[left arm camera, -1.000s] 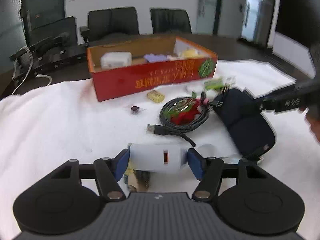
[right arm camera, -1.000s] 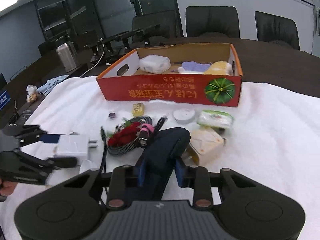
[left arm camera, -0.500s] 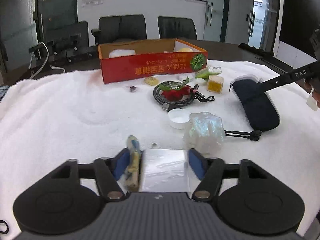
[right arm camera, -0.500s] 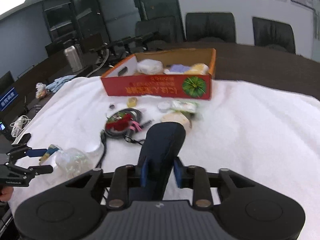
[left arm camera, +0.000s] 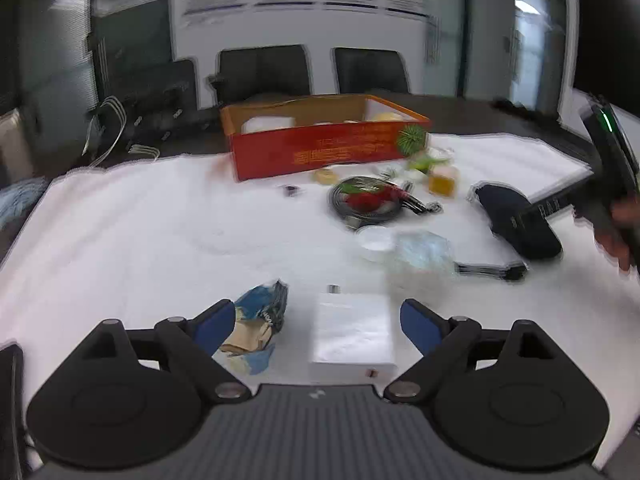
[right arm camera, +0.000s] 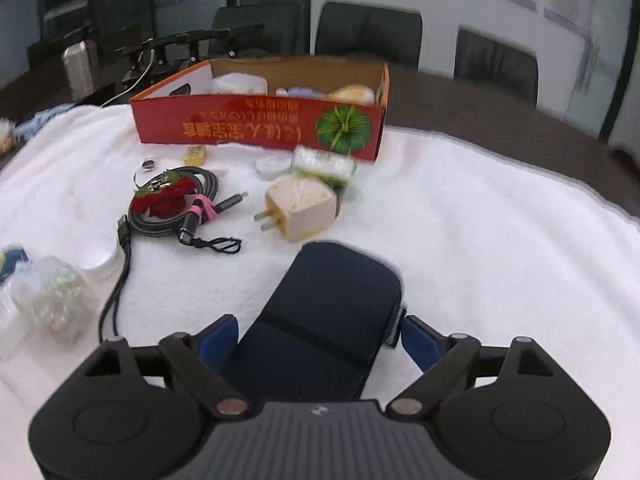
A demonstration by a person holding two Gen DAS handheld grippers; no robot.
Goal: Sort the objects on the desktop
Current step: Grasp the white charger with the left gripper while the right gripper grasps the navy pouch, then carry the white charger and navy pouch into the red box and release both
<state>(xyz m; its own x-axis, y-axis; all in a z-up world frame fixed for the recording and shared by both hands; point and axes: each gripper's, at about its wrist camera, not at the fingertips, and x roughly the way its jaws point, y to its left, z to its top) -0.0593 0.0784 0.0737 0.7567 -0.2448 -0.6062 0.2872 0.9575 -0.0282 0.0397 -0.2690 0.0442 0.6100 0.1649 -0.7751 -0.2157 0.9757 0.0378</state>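
Observation:
A white charger block (left arm camera: 352,332) lies flat on the white towel (left arm camera: 160,232) between the pads of my left gripper (left arm camera: 318,320). Its jaws are opening and touch nothing. A crumpled blue wrapper (left arm camera: 260,320) sits by the left pad. My right gripper (right arm camera: 320,332) straddles a dark navy pouch (right arm camera: 332,320) that rests on the towel. Those jaws are opening too, and a gap shows at the right pad. The red cardboard box (right arm camera: 256,124) stands at the back with several items inside.
Between the grippers and the box lie a coiled cable with a red item (right arm camera: 172,200), a cream plug adapter (right arm camera: 304,208), a green-white packet (right arm camera: 324,162), a white round cap (right arm camera: 272,166) and a clear plastic bag (right arm camera: 52,292). Office chairs stand behind the table.
The left jaws spread and let go of the white charger, now lying on the towel. The right jaws opened off the navy pouch. Both grippers drew back from the box.

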